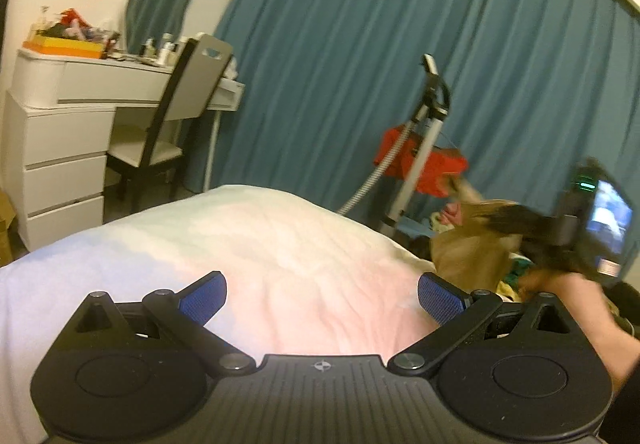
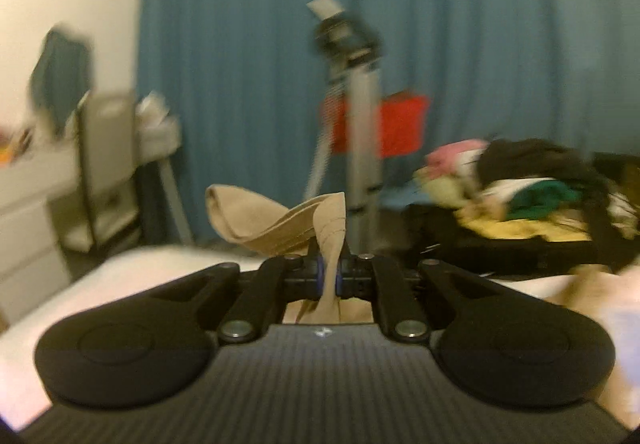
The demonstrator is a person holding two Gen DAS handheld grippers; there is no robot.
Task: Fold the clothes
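Right wrist view: the right gripper (image 2: 329, 276) is clenched on a beige garment (image 2: 276, 222), the cloth pinched between the blue pads and standing up in loose folds above the white bed (image 2: 132, 268). Beyond the bed's far right edge, an open black suitcase (image 2: 500, 248) holds a heap of unfolded clothes (image 2: 532, 184): pink, black, green, white and yellow pieces, blurred. Left wrist view: the left gripper (image 1: 322, 298) is released, jaws wide apart over bare bedding, nothing between them. At right, a person's hand (image 1: 560, 284) carries the right gripper with the beige garment hanging off the bed's edge. A red bin (image 1: 416, 160) stands by the blue curtain (image 1: 400, 24), contents not discernible.
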